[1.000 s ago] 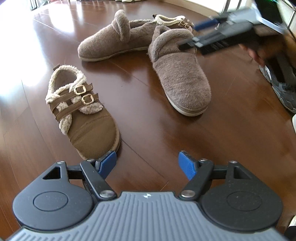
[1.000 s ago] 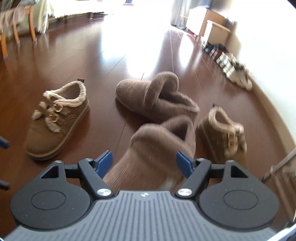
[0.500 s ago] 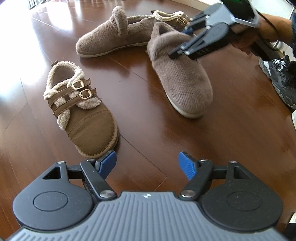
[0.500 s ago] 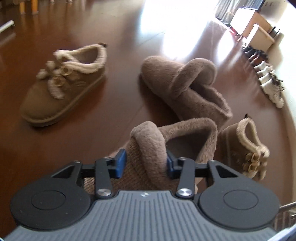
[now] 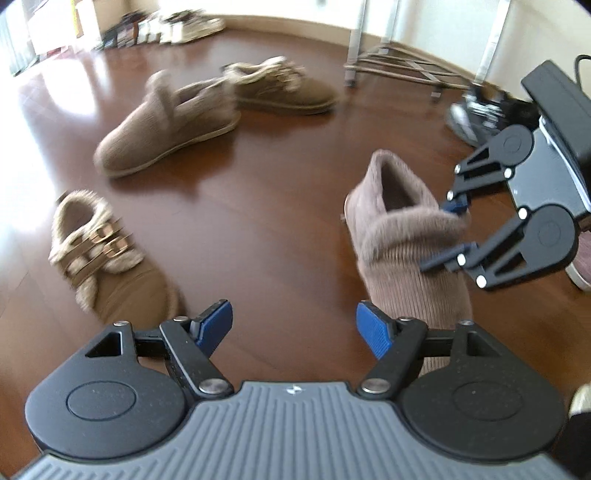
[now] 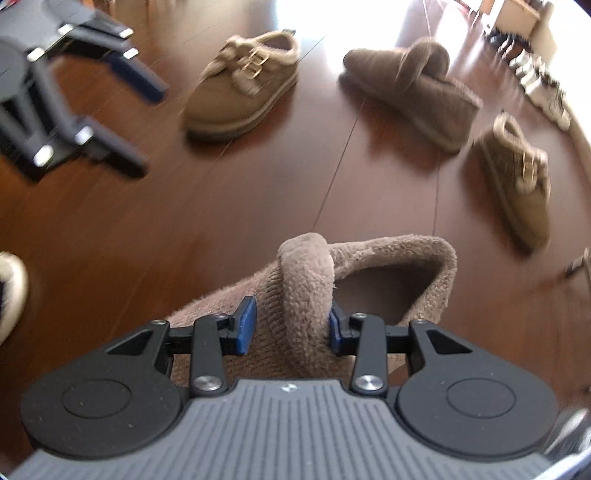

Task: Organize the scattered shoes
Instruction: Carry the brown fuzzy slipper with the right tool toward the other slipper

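Grey-brown slipper [image 6: 332, 295]: cuff pinched in right hand-held gripper [image 6: 287, 325]; left hand-held gripper [image 5: 293, 326] gapes, empty.

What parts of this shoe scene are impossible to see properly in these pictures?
- Held slipper: its toe is hidden behind the right gripper in the right wrist view, and partly behind the left gripper in the left wrist view.
- Shoes by the wall: too blurred and small to count, left wrist view.
- White shoe: cut off by the left edge, right wrist view.
- Sneaker: blurred, partly behind the right gripper, left wrist view.
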`<state>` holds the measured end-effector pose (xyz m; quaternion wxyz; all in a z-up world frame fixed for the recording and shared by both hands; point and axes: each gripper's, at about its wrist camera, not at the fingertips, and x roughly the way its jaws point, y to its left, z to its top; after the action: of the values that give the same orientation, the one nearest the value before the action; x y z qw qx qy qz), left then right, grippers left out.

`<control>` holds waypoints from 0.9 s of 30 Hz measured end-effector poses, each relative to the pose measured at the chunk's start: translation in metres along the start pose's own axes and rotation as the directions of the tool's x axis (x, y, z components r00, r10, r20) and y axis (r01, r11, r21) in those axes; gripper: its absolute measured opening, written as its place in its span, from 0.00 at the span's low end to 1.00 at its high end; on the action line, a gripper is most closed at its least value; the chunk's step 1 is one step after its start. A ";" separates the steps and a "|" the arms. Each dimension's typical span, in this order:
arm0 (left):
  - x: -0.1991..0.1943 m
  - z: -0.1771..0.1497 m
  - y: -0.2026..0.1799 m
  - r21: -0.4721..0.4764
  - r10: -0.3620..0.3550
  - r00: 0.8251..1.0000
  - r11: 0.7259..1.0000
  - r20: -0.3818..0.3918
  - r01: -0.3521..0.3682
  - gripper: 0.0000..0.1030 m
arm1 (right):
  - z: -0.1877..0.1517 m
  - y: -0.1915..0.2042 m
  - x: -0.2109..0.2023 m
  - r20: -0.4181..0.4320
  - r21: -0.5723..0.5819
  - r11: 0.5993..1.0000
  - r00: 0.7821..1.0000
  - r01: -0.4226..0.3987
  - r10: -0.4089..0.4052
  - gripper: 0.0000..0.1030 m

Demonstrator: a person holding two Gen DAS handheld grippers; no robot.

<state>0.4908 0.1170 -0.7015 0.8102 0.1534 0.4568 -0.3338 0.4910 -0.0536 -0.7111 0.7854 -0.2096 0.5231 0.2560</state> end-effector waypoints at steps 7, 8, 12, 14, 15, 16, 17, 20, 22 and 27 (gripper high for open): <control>-0.002 0.006 -0.028 0.064 -0.008 1.000 0.998 -0.003 0.008 0.73 | -0.040 0.025 -0.016 0.008 -0.004 1.000 1.000 0.018 -0.018 0.63; -0.002 0.007 -0.030 0.064 -0.008 1.000 0.998 -0.005 0.008 0.73 | -0.042 0.028 -0.012 0.013 -0.019 1.000 1.000 0.025 -0.024 0.66; -0.001 0.010 -0.040 0.078 0.008 1.000 0.997 -0.002 -0.008 0.73 | -0.043 0.032 -0.009 0.022 -0.070 0.997 1.000 0.023 -0.021 0.39; 0.000 0.013 -0.044 0.085 0.008 1.000 0.996 -0.003 -0.008 0.73 | -0.043 0.023 -0.017 0.007 -0.067 0.998 1.000 0.017 -0.017 0.30; 0.000 0.012 -0.046 0.089 0.006 1.000 0.996 -0.007 -0.005 0.73 | -0.046 0.020 -0.019 -0.006 -0.088 0.996 1.000 0.023 -0.024 0.29; -0.001 0.010 -0.049 0.094 0.003 1.000 0.996 -0.012 -0.002 0.73 | -0.048 0.017 -0.021 -0.019 -0.107 0.994 0.999 0.030 -0.032 0.28; -0.001 0.009 -0.053 0.102 0.000 1.000 0.995 -0.017 0.002 0.73 | -0.051 0.014 -0.023 -0.036 -0.119 0.992 0.999 0.036 -0.041 0.28; 0.006 0.010 -0.062 0.137 -0.011 0.999 0.991 -0.032 0.015 0.73 | -0.069 -0.002 -0.030 -0.097 -0.243 0.969 0.993 0.047 -0.073 0.27; 0.010 0.010 -0.068 0.160 -0.018 0.999 0.987 -0.045 0.025 0.73 | -0.079 -0.015 -0.034 -0.129 -0.253 0.966 0.988 0.053 -0.088 0.29; 0.017 0.010 -0.077 0.191 -0.044 0.998 0.980 -0.050 0.053 0.73 | -0.093 -0.018 -0.054 -0.055 -0.067 0.951 0.950 0.303 -0.307 0.70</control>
<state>0.4510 0.0482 -0.7061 0.7724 0.2274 0.4445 -0.3925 0.4185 -0.1334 -0.6940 0.7919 -0.3186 0.5020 0.1394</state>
